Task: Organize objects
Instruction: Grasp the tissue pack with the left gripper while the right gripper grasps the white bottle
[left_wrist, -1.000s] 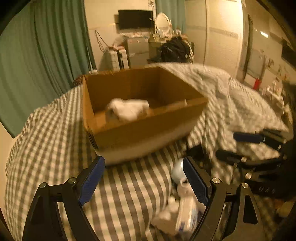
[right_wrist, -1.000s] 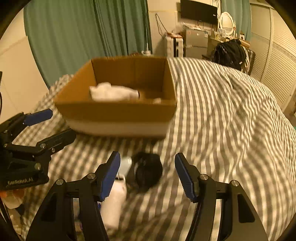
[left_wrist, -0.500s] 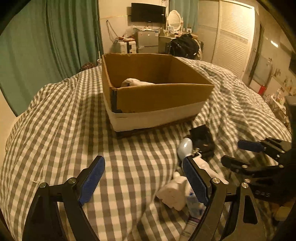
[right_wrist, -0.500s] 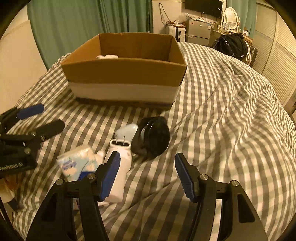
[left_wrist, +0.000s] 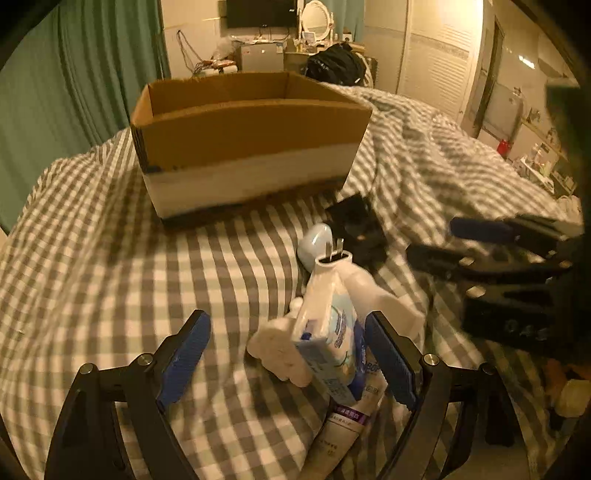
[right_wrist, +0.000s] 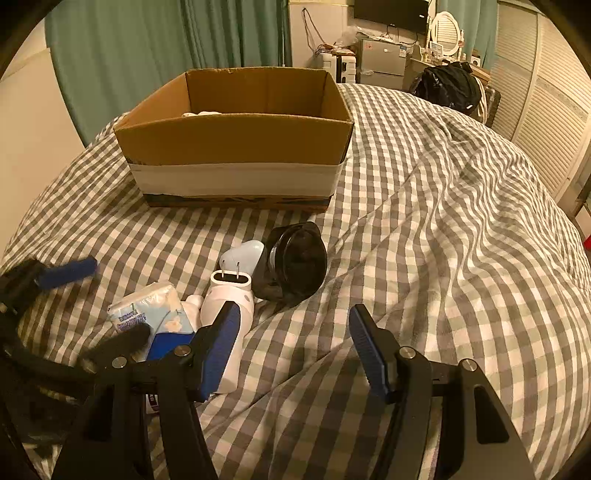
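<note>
An open cardboard box (left_wrist: 251, 129) (right_wrist: 236, 144) stands on the checked bedspread, with something white inside (right_wrist: 203, 113). In front of it lies a pile: a tissue pack (left_wrist: 328, 332) (right_wrist: 151, 306), a white plug adapter (left_wrist: 332, 273) (right_wrist: 229, 291), a pale blue case (left_wrist: 314, 240) (right_wrist: 245, 254), a black round item (left_wrist: 358, 225) (right_wrist: 299, 262), a white figure (left_wrist: 277, 350) and a tube (left_wrist: 340, 428). My left gripper (left_wrist: 288, 354) is open, low over the tissue pack and white figure. My right gripper (right_wrist: 291, 339) is open and empty, just right of the adapter.
The checked bedspread (right_wrist: 443, 221) has folds to the right. Green curtains (right_wrist: 166, 37) hang behind the box. A desk with a TV, a mirror and a black bag (right_wrist: 447, 81) stands at the far wall. Louvred doors (right_wrist: 546, 92) are on the right.
Both grippers have come down and back from the box toward the pile. The left gripper now has the tissue pack and white figure between its open fingers. The right gripper sits lower beside the adapter.
</note>
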